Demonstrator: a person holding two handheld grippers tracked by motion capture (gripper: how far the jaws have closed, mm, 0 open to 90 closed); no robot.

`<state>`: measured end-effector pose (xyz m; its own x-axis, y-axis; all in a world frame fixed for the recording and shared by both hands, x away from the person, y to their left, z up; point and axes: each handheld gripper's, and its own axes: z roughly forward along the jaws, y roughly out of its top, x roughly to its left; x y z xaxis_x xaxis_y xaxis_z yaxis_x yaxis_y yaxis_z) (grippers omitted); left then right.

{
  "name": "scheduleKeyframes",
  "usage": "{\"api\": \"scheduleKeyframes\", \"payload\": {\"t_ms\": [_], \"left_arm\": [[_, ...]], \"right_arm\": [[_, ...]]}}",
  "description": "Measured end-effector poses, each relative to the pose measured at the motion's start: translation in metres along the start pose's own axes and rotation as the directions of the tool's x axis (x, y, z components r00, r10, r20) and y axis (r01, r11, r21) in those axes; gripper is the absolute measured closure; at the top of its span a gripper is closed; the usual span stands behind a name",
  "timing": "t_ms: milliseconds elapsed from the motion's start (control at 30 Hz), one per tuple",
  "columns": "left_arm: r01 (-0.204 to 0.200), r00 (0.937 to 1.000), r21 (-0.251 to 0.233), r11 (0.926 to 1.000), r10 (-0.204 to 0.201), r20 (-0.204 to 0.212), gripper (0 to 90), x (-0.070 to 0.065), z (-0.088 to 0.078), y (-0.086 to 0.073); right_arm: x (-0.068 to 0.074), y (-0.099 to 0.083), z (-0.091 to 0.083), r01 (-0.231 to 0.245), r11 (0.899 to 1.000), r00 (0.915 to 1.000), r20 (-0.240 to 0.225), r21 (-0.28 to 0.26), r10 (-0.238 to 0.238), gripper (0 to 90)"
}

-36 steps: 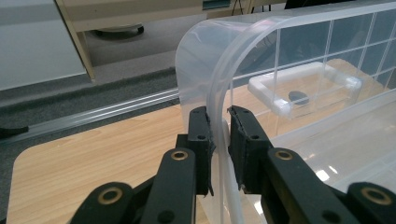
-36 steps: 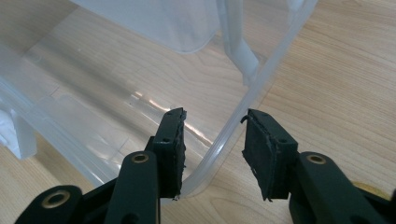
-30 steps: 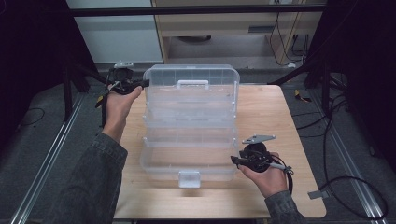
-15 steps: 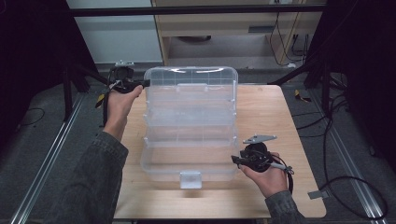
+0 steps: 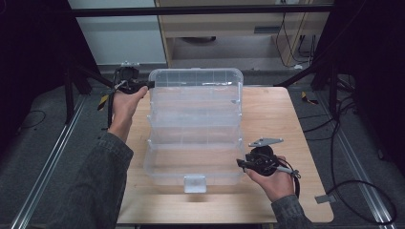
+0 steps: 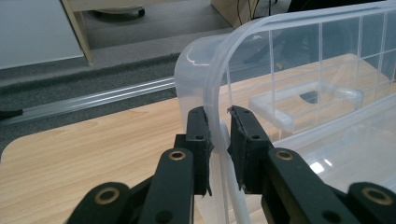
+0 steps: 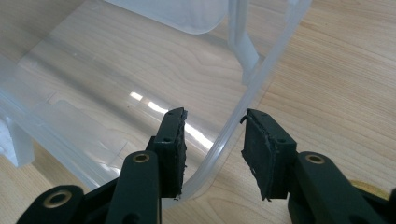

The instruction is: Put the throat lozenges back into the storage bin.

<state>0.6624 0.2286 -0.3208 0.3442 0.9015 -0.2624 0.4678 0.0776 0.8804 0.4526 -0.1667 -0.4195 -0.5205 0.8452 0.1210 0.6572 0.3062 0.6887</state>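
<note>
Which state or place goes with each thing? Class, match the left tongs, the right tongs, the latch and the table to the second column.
Things:
1. left tongs
2. right tongs
3. latch
4. table

States or places:
A. wood-coloured, bearing the box
B. clamped on the rim of the raised lid
C. middle of the box's near wall
D. astride the box's rim, not clamped

Pairs: 1-B, 2-D, 3-C, 4-A
</note>
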Motion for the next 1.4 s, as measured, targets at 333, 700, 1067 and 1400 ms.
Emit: {"api": "scheduleKeyframes", "payload": {"t_ms": [333,700,1067,1400], "left_arm": [[-0.039,0.9980,-0.006,0.9992,0.039,-0.049,74.8,-0.001,0.006,-0.002],[-0.025,0.9980,-0.127,0.9916,0.017,-0.061,54.7,-0.005,-0.027,-0.003],[-0.028,0.9986,-0.185,0.9823,0.019,-0.050,33.3,0.009,-0.089,-0.042],[-0.033,0.9957,-0.135,0.9903,0.021,-0.090,14.9,0.029,-0.108,-0.083]], "right_arm": [[0.000,0.000,0.000,-0.003,1.000,1.0000,-0.001,-0.004,0.003,59.1],[-0.001,0.002,-0.004,0.000,1.000,1.0000,-0.005,0.005,0.000,60.3],[-0.004,0.006,-0.016,0.018,1.000,0.9996,0.023,0.007,-0.018,54.8],[-0.009,0.012,-0.032,0.061,0.998,0.9973,0.043,-0.002,-0.060,36.1]]}}
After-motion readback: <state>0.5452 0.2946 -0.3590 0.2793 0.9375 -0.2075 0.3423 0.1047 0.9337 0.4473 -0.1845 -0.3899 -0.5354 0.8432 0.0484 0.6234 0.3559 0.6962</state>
